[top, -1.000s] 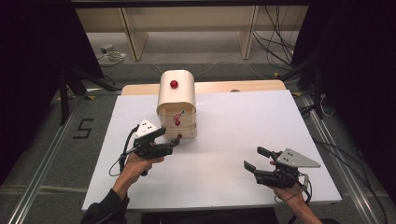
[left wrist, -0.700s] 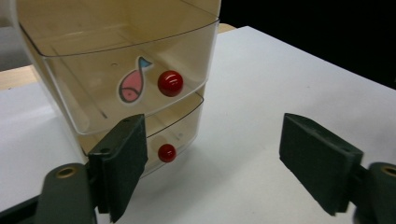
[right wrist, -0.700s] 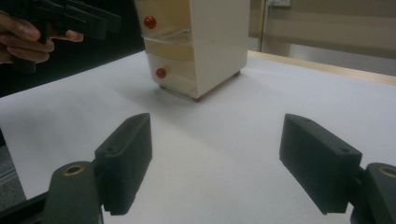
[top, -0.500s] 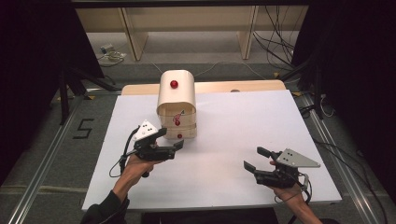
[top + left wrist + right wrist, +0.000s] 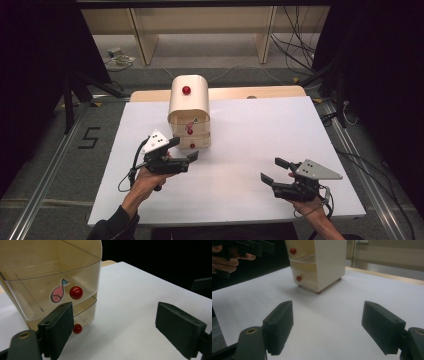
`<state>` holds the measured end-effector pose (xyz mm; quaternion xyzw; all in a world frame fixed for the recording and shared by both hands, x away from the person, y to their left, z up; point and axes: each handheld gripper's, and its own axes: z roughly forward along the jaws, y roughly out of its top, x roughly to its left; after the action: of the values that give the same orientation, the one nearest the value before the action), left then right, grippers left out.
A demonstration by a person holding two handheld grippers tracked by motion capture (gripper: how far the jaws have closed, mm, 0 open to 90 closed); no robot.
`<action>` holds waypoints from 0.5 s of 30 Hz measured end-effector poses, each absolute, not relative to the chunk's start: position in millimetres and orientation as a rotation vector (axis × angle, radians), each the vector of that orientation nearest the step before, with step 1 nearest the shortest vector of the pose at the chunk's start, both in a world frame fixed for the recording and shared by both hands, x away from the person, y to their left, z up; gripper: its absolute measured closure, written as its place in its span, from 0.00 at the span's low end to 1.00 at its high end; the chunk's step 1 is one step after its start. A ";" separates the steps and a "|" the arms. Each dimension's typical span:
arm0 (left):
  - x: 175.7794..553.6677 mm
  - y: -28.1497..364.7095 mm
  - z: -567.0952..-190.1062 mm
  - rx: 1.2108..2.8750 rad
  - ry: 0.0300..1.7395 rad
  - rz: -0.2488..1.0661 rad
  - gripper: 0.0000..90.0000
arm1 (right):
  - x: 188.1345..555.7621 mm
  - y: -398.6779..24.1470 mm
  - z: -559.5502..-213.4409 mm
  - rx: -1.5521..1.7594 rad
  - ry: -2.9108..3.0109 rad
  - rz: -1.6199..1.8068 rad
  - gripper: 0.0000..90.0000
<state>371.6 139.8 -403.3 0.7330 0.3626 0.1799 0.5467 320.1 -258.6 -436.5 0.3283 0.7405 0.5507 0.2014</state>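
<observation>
A cream drawer cabinet (image 5: 189, 107) stands on the white table top (image 5: 260, 130), left of centre toward the back. It has a red knob on its rounded top (image 5: 186, 90). The fish-sticker drawer (image 5: 58, 293) carries a red knob (image 5: 76, 292) and juts slightly past the bottom drawer, whose own knob (image 5: 77, 328) sits below. My left gripper (image 5: 186, 149) is open just in front of the drawers, one jaw close to the bottom knob, touching nothing. My right gripper (image 5: 271, 170) is open and empty near the front right, facing the cabinet (image 5: 322, 262) from a distance.
A strip of wooden table (image 5: 250, 92) shows behind the white top. The person's left hand and its gripper (image 5: 244, 248) appear far off in the right gripper view. Shelving legs and cables lie on the floor behind, and a taped "5" (image 5: 90, 137) marks the floor at left.
The left gripper has drifted slightly right and toward the near edge in front of the drawers. The right gripper has stayed put.
</observation>
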 end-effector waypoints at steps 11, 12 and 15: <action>363.9 140.0 -401.3 1.710 0.838 0.441 0.16 | 319.8 -258.4 -436.6 0.918 2.075 1.531 0.29; 362.8 139.6 -401.3 1.705 0.839 0.441 0.16 | 319.8 -258.3 -436.6 0.918 2.076 1.531 0.29; 359.9 139.0 -401.0 1.708 0.826 0.453 0.16 | 319.8 -258.1 -436.9 0.918 2.077 1.531 0.29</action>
<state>359.9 139.0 -401.0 0.7249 0.3505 0.1923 0.5609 319.8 -258.1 -436.9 0.3284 0.7431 0.5476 0.2002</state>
